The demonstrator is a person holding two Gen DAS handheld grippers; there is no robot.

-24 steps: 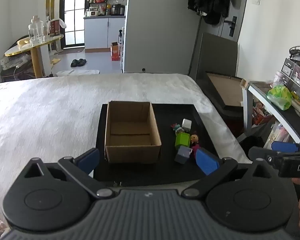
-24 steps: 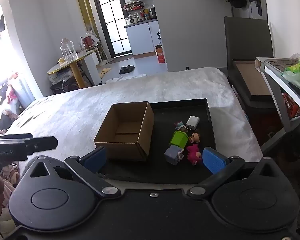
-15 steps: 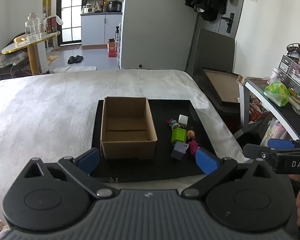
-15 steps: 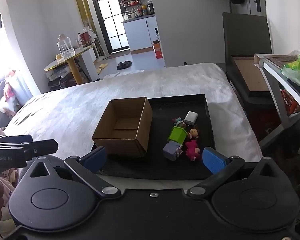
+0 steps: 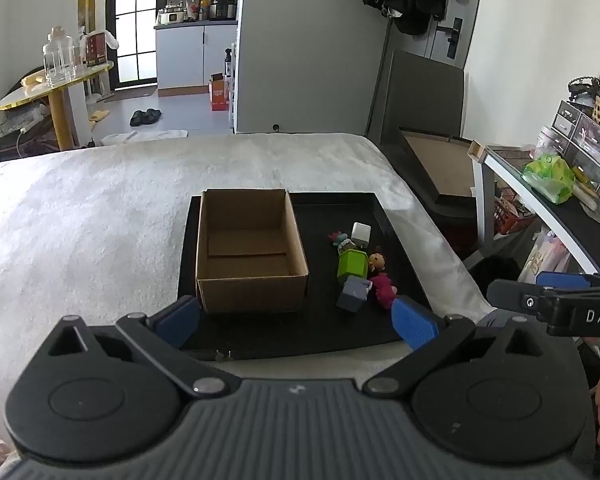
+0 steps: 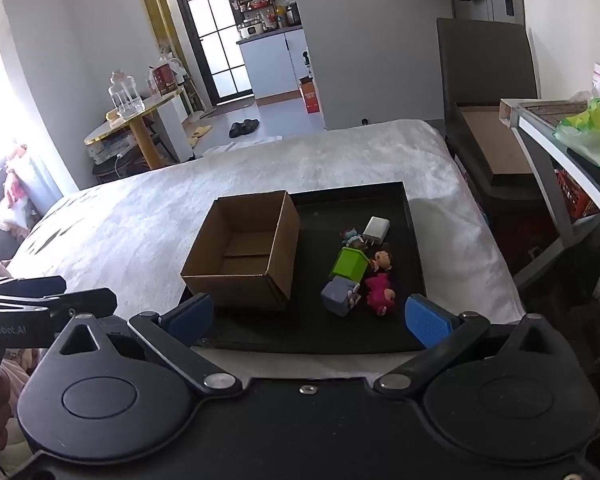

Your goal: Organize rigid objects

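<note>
1. Nearest, the left gripper [image 5: 296, 322] is hanging over the near edge of the bed with its blue pads spread as wide as they go, and nothing is sitting between them.
2. Likewise, the right gripper [image 6: 308, 320] is tilting down at the same spot with its jaws fully apart and gripping nothing; each tool is showing at the edge of the other's view.
3. Just beyond the pads, a black tray [image 6: 414, 240] is lying flat on the white fuzzy bedcover [image 5: 100, 208].
4. On the tray's left half, an open cardboard box [image 5: 252, 276] is standing upright, showing only its bare bottom flaps.
5. Right of the box and clear of it, the small objects are clustering in a loose row running away from the cameras.
6. Closest in that row, a grey-purple cube [image 6: 338, 295] is resting just beside a pink figure [image 6: 380, 291] lying on its side.
7. Behind the cube, and touching it, a lime-green block [image 6: 350, 266] is sitting tilted, with a small brown-haired doll head [image 6: 383, 259] at its right.
8. Further back, a tiny teal-and-pink figure [image 6: 351, 237] is lying against the green block, and a white charger plug [image 6: 376, 229] is resting just right of it, prongs pointing toward the toys.
9. Farthest off, past the bed, a round gold-edged table [image 5: 56, 88] is carrying a glass jar [image 5: 58, 60], and a kitchen doorway is showing behind it.
</note>
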